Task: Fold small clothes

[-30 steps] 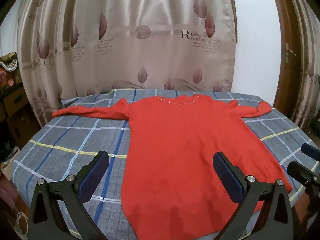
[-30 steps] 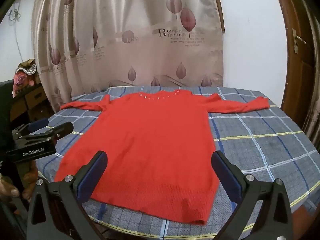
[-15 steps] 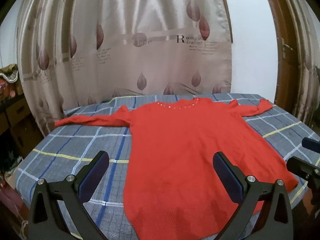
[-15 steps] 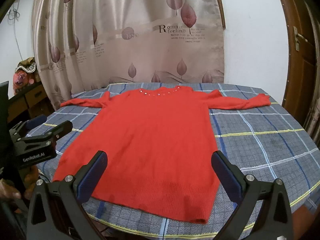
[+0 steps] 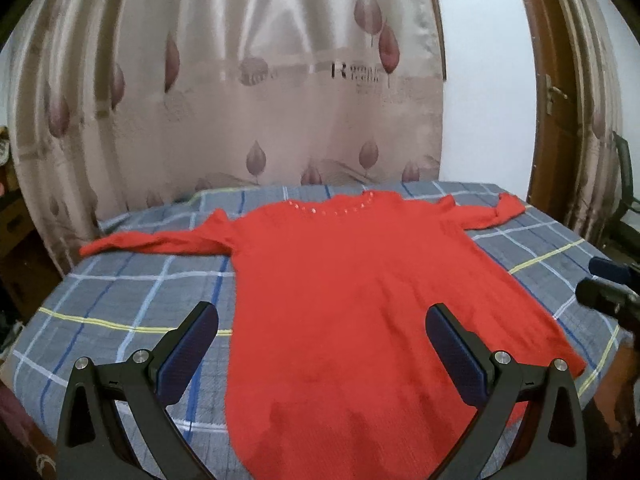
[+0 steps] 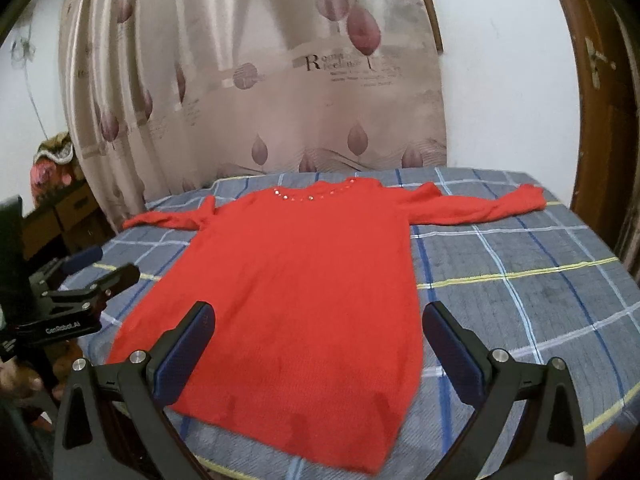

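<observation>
The red sweater (image 5: 352, 288) lies flat on the checked bed (image 6: 520, 280). The left claw (image 5: 322, 344) and the right claw (image 6: 318, 340) gape wide, holding nothing. Grabbing the blanket too could mess up the fold.

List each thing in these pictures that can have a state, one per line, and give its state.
Red sweater: unfolded, flat on the checked cloth, sleeves spread out.
Left tongs: open, holding nothing, above the sweater's hem.
Right tongs: open, holding nothing, above the hem.
Curtain: drawn closed.
Checked cloth: spread flat.
</observation>
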### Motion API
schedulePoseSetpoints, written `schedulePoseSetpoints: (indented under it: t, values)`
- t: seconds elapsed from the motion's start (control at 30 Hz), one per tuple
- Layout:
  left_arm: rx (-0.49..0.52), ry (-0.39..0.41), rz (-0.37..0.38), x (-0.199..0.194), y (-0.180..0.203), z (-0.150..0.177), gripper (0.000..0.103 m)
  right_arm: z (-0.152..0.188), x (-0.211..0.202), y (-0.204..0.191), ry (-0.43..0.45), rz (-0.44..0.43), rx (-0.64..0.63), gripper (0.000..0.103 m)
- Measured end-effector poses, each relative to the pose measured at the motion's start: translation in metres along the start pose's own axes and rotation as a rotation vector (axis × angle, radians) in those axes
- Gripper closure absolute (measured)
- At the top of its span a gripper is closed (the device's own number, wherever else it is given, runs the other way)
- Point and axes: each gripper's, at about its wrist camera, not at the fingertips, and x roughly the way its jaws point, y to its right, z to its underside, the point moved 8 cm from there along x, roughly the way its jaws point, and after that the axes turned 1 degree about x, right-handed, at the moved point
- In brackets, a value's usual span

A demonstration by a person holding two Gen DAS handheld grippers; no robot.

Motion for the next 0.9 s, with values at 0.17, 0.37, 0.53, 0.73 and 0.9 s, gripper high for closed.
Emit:
schedulePoseSetpoints:
  t: [0.17, 0.37, 0.53, 0.73, 0.9]
  values:
    - [-0.024, -0.031, 0.028, 0.029, -0.010, -0.017, 0.000, -0.027, 0.023, 0.040, -0.027, -0.063, 0.101, 0.000]
    - [0.079, -0.011, -0.018, 0.075, -0.013, -0.032, 0.000, -0.066, 0.067, 0.139, -0.035, 0.000, 0.269, 0.021]
    - [0.091, -0.066, 0.008, 0.121, -0.013, -0.028, 0.000, -0.102, 0.110, 0.235, -0.080, 0.156, 0.413, 0.038]
    - [0.071, -0.189, 0.109, 0.148, -0.003, -0.015, 0.000, -0.159, 0.178, 0.316, -0.158, 0.338, 0.440, 0.038]
    - [0.057, -0.257, 0.137, 0.157, 0.001, -0.006, 0.000, -0.169, 0.237, 0.359, -0.262, 0.456, 0.444, 0.038]
